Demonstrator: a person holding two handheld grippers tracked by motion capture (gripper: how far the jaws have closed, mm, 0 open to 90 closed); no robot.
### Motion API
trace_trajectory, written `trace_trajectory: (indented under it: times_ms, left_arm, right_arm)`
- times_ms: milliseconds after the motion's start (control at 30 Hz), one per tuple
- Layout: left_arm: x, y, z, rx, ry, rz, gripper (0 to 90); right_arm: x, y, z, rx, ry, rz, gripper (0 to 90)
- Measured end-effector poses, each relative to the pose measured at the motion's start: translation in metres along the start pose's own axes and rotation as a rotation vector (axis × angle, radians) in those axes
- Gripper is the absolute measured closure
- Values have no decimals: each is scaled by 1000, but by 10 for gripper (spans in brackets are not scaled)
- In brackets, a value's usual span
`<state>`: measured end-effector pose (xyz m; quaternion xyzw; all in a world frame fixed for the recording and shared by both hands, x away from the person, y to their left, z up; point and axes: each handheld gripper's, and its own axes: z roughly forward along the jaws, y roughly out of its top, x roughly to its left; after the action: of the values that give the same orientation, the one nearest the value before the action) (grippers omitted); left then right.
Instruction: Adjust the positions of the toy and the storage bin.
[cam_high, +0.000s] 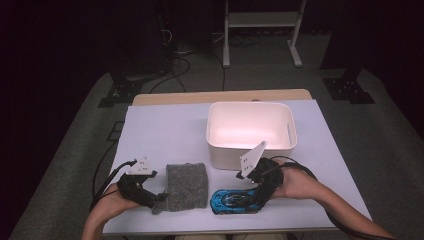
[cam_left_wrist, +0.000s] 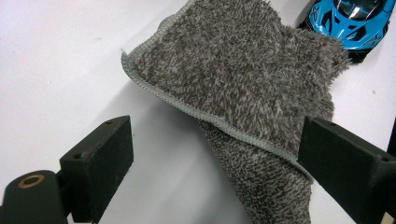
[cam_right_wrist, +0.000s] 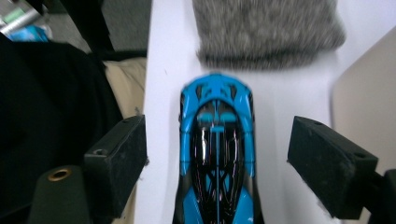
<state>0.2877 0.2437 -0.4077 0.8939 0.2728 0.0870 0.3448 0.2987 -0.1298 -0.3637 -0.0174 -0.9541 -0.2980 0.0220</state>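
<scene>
Your left hand-held gripper (cam_high: 159, 201) rests low with jaws spread wide. Your right hand-held gripper (cam_high: 256, 196) angles downward, jaws wide apart, pads pressing on nothing; both forearms reach in from below.

The toy car (cam_right_wrist: 217, 154) was bright blue with black; the fuzzy cloth (cam_left_wrist: 243, 88) grey; the bin (cam_high: 251, 131) white; the tabletop (cam_high: 165, 130) white.

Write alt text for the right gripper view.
A blue toy car lies lengthwise on a white table between the two open black jaws of the right claw, which stand clear of its sides. Beyond its nose lies a grey fuzzy cloth.
</scene>
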Motion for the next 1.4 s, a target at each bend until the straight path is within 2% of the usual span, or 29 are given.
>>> trace_trajectory:
  times_ms: [300,433,467,633,933,1133,1300,1400]
  left_arm:
    - [1,-1,1,3,-1,-3,98]
    - [1,-1,-1,-9,-2,-8,98]
    - [1,-1,-1,-7,-5,-7,98]
    - [1,-2,0,-6,-8,-8,98]
    - [1,-2,-2,-12,-7,-8,98]
    - [1,-2,-1,-3,-9,-1,98]
    - [1,-1,0,0,-11,-2,98]
    - [0,-1,0,-2,-12,-2,98]
  right_arm:
    - [-1,-12,33,62,6,14,175]
    - [-3,-16,45,72,1,26,157]
    - [-3,-17,48,76,-10,23,157]
    - [-5,-18,63,117,-5,21,151]
    - [-6,-20,74,144,-6,23,151]
    - [-6,-23,75,132,-10,21,147]
    - [-4,-23,76,139,-27,9,153]
    - [-1,-21,77,152,-55,-5,178]
